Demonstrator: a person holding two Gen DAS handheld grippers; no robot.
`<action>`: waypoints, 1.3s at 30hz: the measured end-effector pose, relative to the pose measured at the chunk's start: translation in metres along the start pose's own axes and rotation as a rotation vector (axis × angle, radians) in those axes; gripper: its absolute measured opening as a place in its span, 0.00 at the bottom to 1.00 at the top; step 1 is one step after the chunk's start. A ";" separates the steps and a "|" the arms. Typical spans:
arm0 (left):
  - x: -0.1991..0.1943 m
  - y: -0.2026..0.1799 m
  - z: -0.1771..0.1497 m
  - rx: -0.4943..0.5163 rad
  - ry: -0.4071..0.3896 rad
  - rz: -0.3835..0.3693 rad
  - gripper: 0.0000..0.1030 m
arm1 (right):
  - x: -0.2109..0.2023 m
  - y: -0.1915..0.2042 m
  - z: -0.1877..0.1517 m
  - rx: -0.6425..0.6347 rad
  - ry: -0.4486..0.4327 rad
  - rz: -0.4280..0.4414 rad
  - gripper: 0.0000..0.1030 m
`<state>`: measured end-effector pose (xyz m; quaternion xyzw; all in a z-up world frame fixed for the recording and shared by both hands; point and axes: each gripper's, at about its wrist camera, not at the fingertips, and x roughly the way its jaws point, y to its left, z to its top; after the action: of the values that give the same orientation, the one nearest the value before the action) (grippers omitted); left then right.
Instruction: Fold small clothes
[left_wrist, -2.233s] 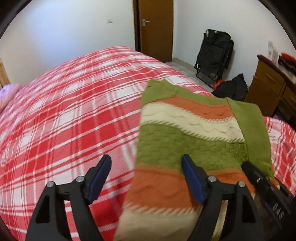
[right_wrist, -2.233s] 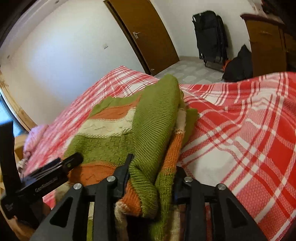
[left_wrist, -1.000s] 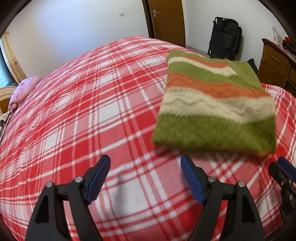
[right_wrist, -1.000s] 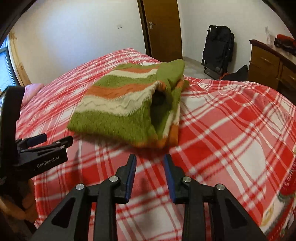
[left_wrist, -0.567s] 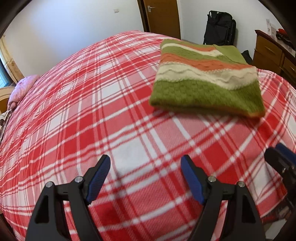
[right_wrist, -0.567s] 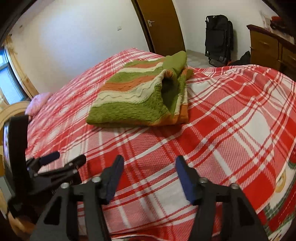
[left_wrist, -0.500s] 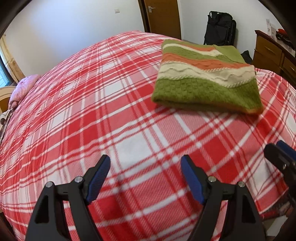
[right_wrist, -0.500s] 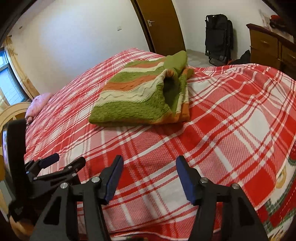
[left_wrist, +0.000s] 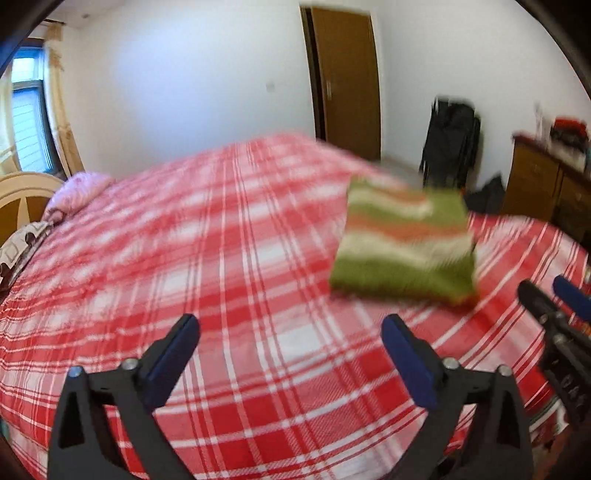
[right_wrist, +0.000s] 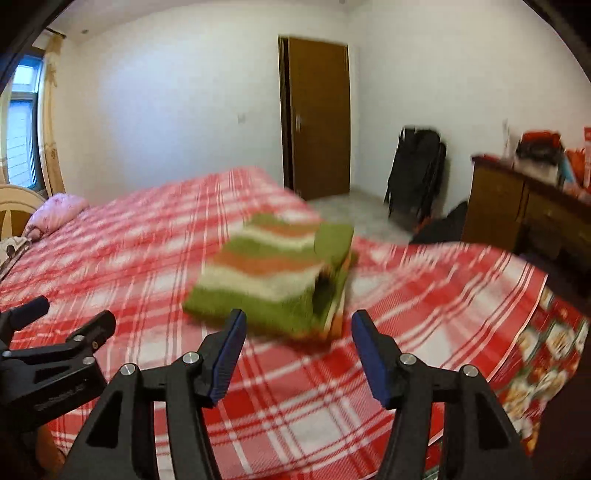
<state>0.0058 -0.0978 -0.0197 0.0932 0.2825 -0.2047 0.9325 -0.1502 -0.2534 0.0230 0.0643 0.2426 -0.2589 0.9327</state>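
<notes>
The green, orange and cream striped knitted sweater (left_wrist: 404, 240) lies folded into a compact rectangle on the bed with the red and white plaid cover (left_wrist: 221, 258), towards its far right part, near the edge facing the brown wooden door (left_wrist: 345, 81). Judging by that neat shape, this garment looks finished; no other small clothes show on the bed, so whether more remain cannot be told.

The left hand-held gripper (left_wrist: 290, 341) has its jaws opening to full width, with only bedcover between them. The right hand-held gripper (right_wrist: 297, 341) stands about half open and holds nothing; the sweater lies beyond its tips, apart from them.

The right wrist view shows the sweater's open, layered side with a dark gap (right_wrist: 325, 291), which the left wrist view hides, showing only a smooth top face and closed edge. Both views are blurred.
</notes>
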 end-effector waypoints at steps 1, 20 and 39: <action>-0.007 0.001 0.003 -0.002 -0.026 -0.011 1.00 | -0.006 -0.001 0.004 -0.002 -0.029 -0.007 0.59; -0.080 0.004 0.024 -0.048 -0.281 -0.079 1.00 | -0.075 -0.002 0.037 0.029 -0.289 -0.043 0.59; -0.080 -0.009 0.027 -0.019 -0.303 -0.093 1.00 | -0.074 -0.010 0.036 0.065 -0.305 -0.066 0.74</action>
<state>-0.0453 -0.0871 0.0476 0.0393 0.1445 -0.2568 0.9548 -0.1962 -0.2372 0.0903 0.0464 0.0917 -0.3040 0.9471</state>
